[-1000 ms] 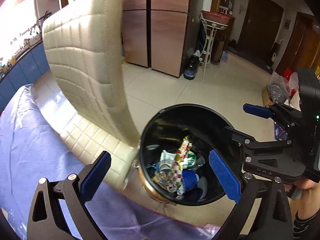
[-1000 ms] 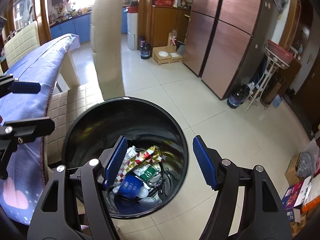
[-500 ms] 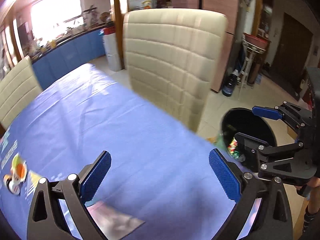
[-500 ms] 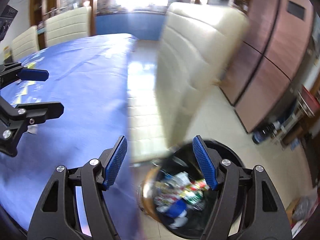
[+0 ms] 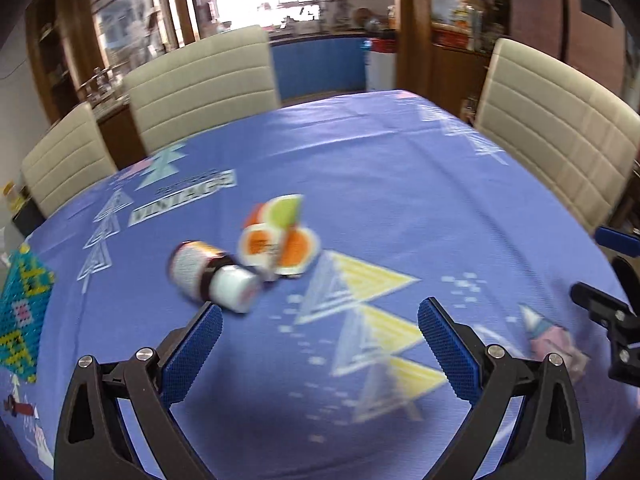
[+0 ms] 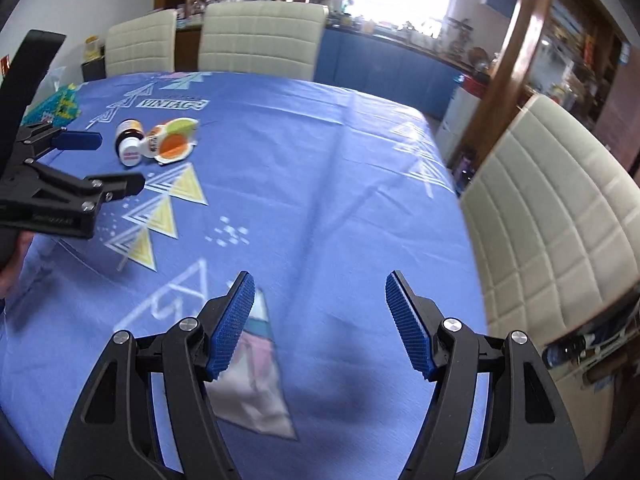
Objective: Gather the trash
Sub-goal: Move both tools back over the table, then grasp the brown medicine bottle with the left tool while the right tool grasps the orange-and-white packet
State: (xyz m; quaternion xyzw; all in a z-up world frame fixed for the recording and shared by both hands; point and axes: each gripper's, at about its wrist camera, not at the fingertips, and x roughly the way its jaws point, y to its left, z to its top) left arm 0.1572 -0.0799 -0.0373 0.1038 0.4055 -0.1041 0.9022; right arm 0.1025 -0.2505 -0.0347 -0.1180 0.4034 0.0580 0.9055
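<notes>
A dark bottle with a white cap [image 5: 210, 276] lies on its side on the blue tablecloth [image 5: 400, 184], touching a white pack of small cups with orange and green lids [image 5: 280, 236]. Both also show in the right wrist view: the bottle [image 6: 128, 140] and the cup pack [image 6: 174, 144]. My left gripper [image 5: 318, 346] is open and empty, hovering just short of the bottle. My right gripper [image 6: 320, 320] is open and empty over the near middle of the table. The left gripper [image 6: 100, 162] shows at the left of the right wrist view.
Cream chairs stand around the table: two at the far side [image 5: 204, 80] [image 5: 64, 160] and one at the right [image 5: 560, 128]. A teal patterned mat [image 5: 22, 308] lies at the table's left edge. A dark bin rim [image 6: 592, 340] shows low behind the right chair.
Both grippers have swung away from the trash bin on the floor and over the table. The bottle and cup pack have come into view ahead of the left gripper.
</notes>
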